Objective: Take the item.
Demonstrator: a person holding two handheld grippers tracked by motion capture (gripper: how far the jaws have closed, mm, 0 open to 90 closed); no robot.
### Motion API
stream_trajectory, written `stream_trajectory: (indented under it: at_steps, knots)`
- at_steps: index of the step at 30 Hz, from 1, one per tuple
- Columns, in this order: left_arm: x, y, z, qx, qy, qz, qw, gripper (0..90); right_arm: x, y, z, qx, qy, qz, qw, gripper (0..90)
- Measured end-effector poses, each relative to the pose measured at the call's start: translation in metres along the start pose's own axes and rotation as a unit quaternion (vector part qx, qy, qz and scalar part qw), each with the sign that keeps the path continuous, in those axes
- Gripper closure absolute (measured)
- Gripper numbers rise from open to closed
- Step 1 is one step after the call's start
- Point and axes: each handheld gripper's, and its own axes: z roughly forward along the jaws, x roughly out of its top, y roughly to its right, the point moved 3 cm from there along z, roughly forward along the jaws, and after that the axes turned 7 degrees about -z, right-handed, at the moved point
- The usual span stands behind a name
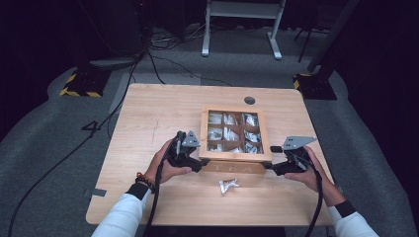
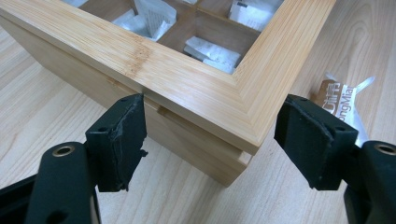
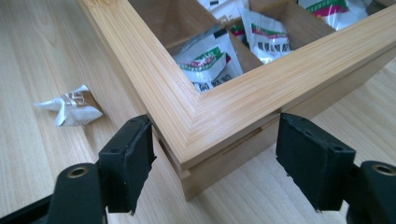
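Note:
A wooden tea box (image 1: 235,157) with a framed open top stands on the table (image 1: 158,113), its compartments holding several white tea sachets. My left gripper (image 1: 201,162) straddles the box's near left corner (image 2: 196,88). In the left gripper view the left gripper (image 2: 212,109) is open, one pad close to the side wall and the other clear of the front. My right gripper (image 1: 269,165) brackets the near right corner (image 3: 224,112). The right gripper (image 3: 218,127) is open, its pads close beside both walls. A loose sachet (image 1: 228,185) (image 2: 343,100) (image 3: 70,106) lies in front of the box.
A round cable hole (image 1: 249,100) sits behind the box near the table's far edge. Bare wood spreads left of the box and along the front edge. Beyond the table, cables (image 1: 148,59), stand bases with yellow-black stripes (image 1: 81,84) and a white desk frame (image 1: 242,29) stand on the grey floor.

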Motion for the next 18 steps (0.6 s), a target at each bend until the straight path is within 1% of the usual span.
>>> stream_trajectory:
  at_steps: [2,5,6,8,9,10,12,13,15,18]
  knots:
    - [-0.001,0.000,0.000,0.001,0.000,-0.001,1.0000,25.8,-0.001,-0.001,0.001,0.001,-0.002,0.002,1.0000,28.8]
    - [-0.003,0.002,0.000,-0.001,0.003,-0.003,1.0000,25.6,-0.003,-0.001,-0.001,0.007,0.006,0.007,0.9999,29.3]
    - [-0.003,0.002,-0.001,-0.001,0.008,-0.006,0.9999,25.5,-0.002,-0.001,-0.004,0.007,0.017,0.011,0.9998,30.4]
    - [-0.003,0.003,-0.005,-0.001,0.019,-0.011,0.9998,27.3,-0.001,-0.002,-0.010,0.008,0.040,0.013,0.9991,39.5]
    - [-0.003,0.004,-0.007,0.000,0.025,-0.007,0.9997,28.7,0.000,-0.003,-0.013,0.013,0.050,0.013,0.9986,40.3]
    - [-0.003,0.006,-0.009,-0.003,0.031,-0.006,0.9995,30.0,0.001,-0.004,-0.015,0.016,0.054,0.014,0.9983,41.0]
    - [-0.003,0.010,-0.010,0.001,0.028,-0.001,0.9996,30.3,0.001,-0.006,-0.014,0.008,0.044,0.005,0.9990,42.8]
    - [-0.004,0.013,-0.009,0.009,0.025,0.008,0.9996,29.5,0.001,-0.006,-0.014,0.003,0.043,0.004,0.9991,44.2]
    - [-0.006,0.016,-0.008,0.015,0.022,0.014,0.9995,27.0,-0.001,-0.006,-0.013,-0.004,0.040,0.006,0.9992,45.0]
    - [-0.007,0.016,-0.010,0.013,0.023,0.011,0.9996,27.8,-0.003,-0.006,-0.012,-0.003,0.037,0.010,0.9993,44.7]
